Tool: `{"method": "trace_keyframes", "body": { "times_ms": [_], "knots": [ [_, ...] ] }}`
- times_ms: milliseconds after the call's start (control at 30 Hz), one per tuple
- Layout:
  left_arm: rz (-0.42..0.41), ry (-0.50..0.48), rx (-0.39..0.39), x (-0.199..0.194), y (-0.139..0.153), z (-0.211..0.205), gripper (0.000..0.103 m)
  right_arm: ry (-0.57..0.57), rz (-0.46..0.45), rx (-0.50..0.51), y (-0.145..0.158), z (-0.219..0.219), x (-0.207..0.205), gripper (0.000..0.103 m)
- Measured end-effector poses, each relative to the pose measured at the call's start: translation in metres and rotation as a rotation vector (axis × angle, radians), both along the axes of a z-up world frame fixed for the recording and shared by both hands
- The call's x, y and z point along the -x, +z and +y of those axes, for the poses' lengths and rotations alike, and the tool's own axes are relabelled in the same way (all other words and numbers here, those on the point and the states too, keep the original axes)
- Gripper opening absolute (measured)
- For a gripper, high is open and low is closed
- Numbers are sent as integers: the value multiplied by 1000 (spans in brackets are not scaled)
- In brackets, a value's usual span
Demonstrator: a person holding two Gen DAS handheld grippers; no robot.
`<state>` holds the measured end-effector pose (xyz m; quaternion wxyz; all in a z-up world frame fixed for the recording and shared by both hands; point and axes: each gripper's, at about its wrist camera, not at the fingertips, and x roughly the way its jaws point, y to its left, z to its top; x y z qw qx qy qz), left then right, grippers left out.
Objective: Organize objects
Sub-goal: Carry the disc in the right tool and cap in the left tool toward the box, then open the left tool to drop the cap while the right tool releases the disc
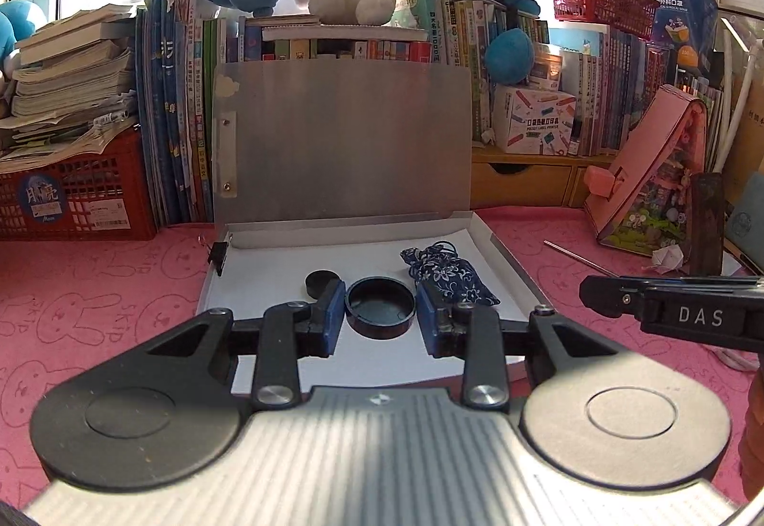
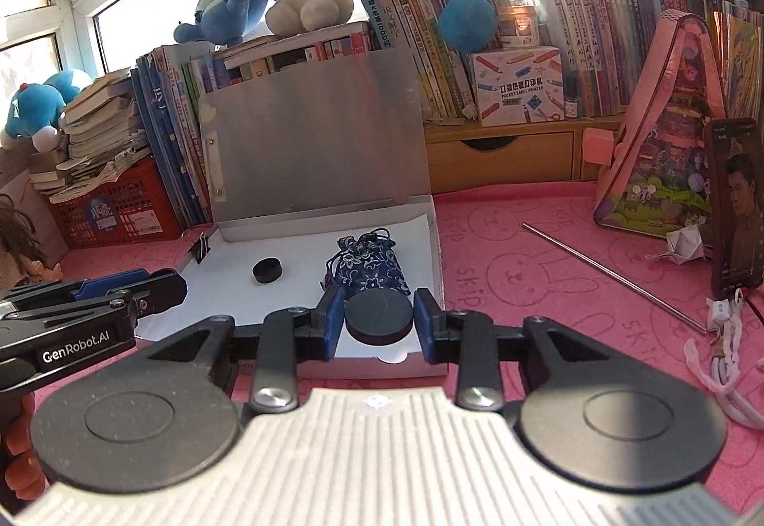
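Note:
An open flat box (image 1: 258,282) with a white floor lies on the pink mat, its grey lid (image 1: 344,139) standing upright. Inside it lie a small black puck (image 1: 321,281) and a blue floral drawstring pouch (image 1: 451,275). My left gripper (image 1: 379,311) is shut on a shallow round black dish (image 1: 379,299), held mouth up over the box. My right gripper (image 2: 378,318) is shut on a flat black round lid (image 2: 378,311) above the box's front right part, just before the pouch (image 2: 370,265). The puck (image 2: 267,270) lies further left. Each gripper shows at the edge of the other's view.
A black binder clip (image 2: 203,246) sits at the box's left rear corner. A thin metal rod (image 2: 611,273), a propped phone (image 2: 735,201), a white cord (image 2: 716,363) and a pink toy box (image 2: 668,134) lie to the right. Books, red crates and plush toys line the back.

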<state>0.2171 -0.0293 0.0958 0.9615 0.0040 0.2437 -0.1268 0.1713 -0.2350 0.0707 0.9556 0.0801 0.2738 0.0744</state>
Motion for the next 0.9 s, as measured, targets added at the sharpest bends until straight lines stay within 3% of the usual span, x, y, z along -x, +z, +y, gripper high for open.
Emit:
{"method": "trace_keyframes", "body": {
  "times_ms": [400, 667, 900],
  "knots": [
    [158, 53, 55, -126, -22, -12, 38, -54, 167, -130, -4, -21, -118, 37],
    [209, 88, 23, -187, -50, -22, 38, -63, 208, -106, -28, -12, -177, 37],
    [227, 86, 1, -214, -71, -30, 38, -53, 229, -57, -52, 2, -212, 37]
  ]
}}
